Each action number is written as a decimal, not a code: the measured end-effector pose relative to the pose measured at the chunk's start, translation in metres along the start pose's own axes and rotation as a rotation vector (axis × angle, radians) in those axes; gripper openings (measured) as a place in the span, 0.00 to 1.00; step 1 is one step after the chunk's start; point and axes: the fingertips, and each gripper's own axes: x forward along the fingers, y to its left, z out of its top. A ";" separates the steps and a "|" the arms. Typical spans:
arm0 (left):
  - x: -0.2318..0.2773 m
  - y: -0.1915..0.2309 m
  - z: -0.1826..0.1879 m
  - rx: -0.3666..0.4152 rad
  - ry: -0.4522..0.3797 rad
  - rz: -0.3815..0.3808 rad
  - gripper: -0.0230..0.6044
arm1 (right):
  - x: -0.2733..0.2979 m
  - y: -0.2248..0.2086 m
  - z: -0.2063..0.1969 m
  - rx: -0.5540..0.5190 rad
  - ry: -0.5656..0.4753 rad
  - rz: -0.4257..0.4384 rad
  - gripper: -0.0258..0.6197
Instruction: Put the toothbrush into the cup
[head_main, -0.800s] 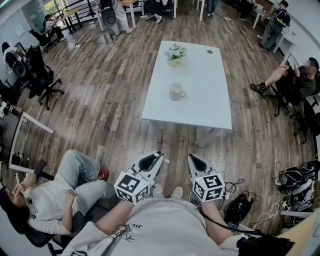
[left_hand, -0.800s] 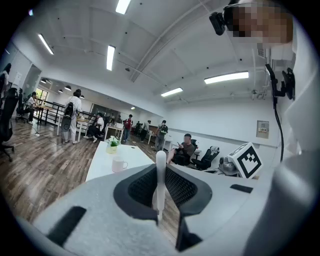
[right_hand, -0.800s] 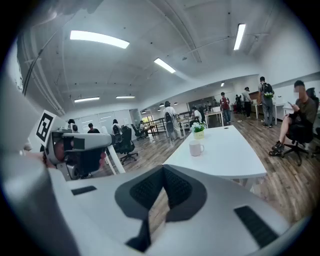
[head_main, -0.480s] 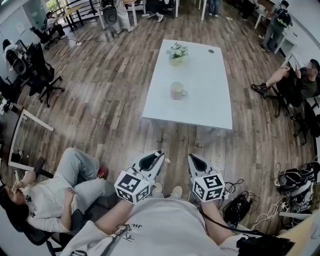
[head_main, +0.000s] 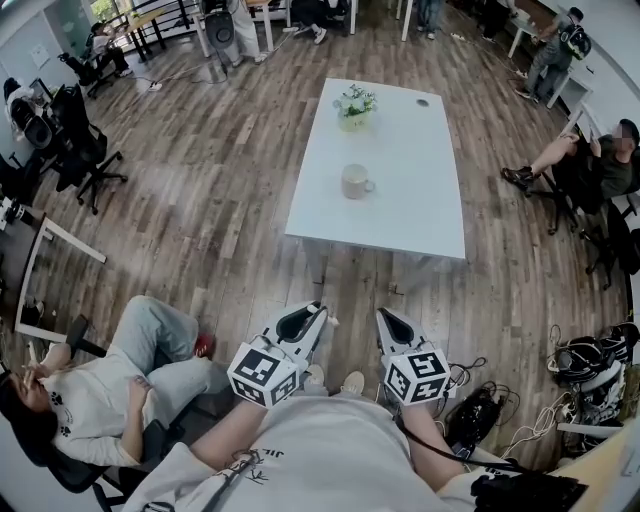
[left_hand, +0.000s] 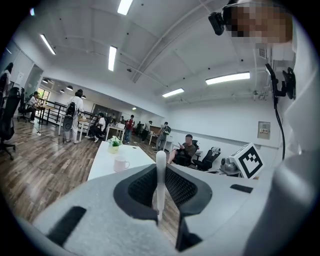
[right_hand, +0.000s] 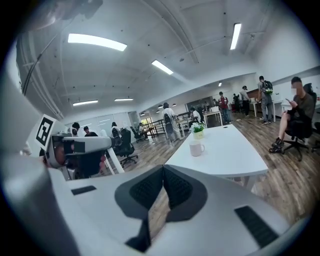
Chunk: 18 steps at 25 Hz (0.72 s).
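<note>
A pale mug-shaped cup (head_main: 354, 182) stands near the middle of a white table (head_main: 410, 215), well ahead of both grippers across a stretch of wood floor. It also appears as the cup (left_hand: 120, 164) in the left gripper view and the cup (right_hand: 196, 148) in the right gripper view. My left gripper (head_main: 318, 314) is held close to my body, shut on a white toothbrush (left_hand: 160, 180) that stands upright between its pads. My right gripper (head_main: 383, 317) is beside it, jaws closed together with nothing between them (right_hand: 163, 169).
A small potted plant (head_main: 352, 106) sits at the table's far end. A person (head_main: 110, 390) sits at my lower left, and another (head_main: 600, 160) at the right. Office chairs (head_main: 80, 150) stand left. Cables and bags (head_main: 590, 370) lie at the lower right.
</note>
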 end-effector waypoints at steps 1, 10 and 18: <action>0.000 0.002 0.001 0.001 -0.002 0.000 0.13 | 0.001 0.000 0.000 0.004 0.001 -0.003 0.07; -0.010 0.028 0.012 0.003 -0.013 -0.032 0.13 | 0.022 0.008 0.007 0.025 0.004 -0.036 0.07; -0.013 0.052 0.020 -0.008 -0.042 -0.032 0.13 | 0.034 0.016 0.011 0.015 0.000 -0.063 0.07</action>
